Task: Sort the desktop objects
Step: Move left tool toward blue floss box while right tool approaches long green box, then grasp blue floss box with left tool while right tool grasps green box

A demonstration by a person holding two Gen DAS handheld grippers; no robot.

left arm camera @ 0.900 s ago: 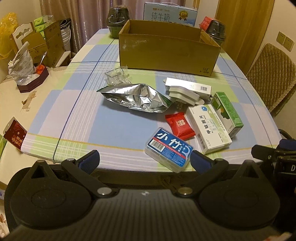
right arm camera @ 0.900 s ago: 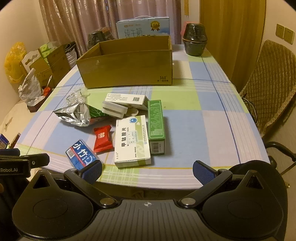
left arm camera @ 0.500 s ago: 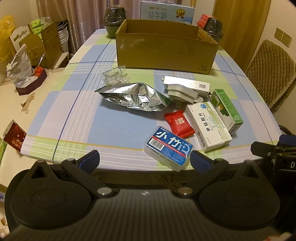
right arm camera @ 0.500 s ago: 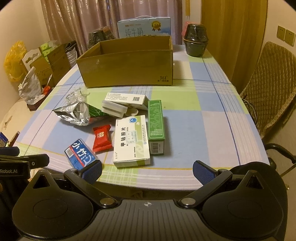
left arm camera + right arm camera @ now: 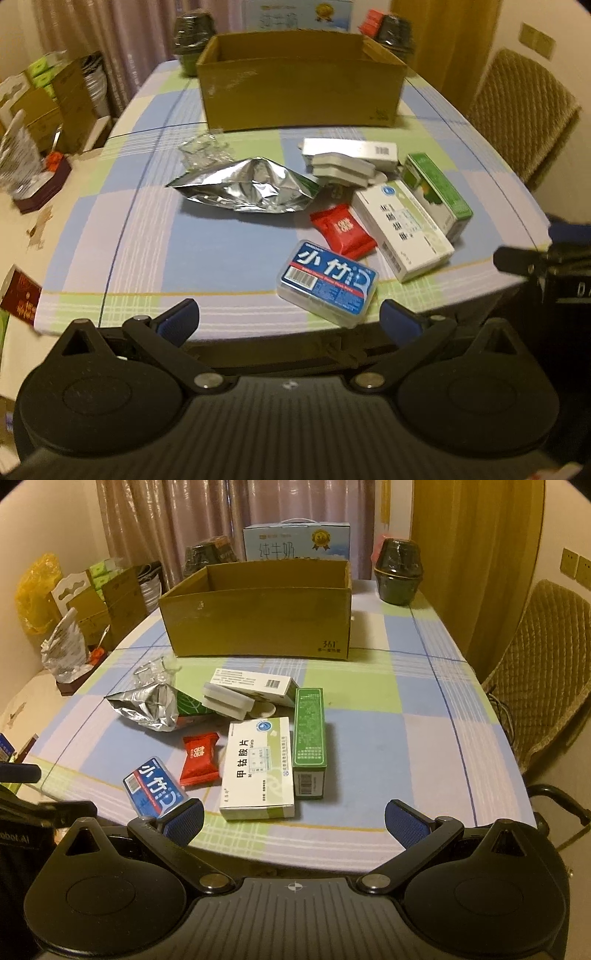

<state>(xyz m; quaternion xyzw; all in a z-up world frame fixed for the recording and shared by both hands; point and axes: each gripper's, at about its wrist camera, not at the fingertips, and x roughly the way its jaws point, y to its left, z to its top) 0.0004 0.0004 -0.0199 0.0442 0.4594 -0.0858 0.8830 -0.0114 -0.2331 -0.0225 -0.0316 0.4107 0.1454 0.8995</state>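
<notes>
While both grippers' jaws are held apart, nothing is gripped; approx. next, blue case (image 5: 328, 282) is judged nearest for pickup into cardboard box (image 5: 301, 98).

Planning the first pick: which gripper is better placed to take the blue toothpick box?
Left. The blue toothpick box lies just ahead of the open left gripper; for the right gripper it sits off beside the left finger.

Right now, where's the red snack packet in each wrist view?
Left wrist: red snack packet right of centre, between the silver foil bag and the white medicine box.
Right wrist: left of centre, against that box's left side.
Shared landmark: cardboard box behind.
</notes>
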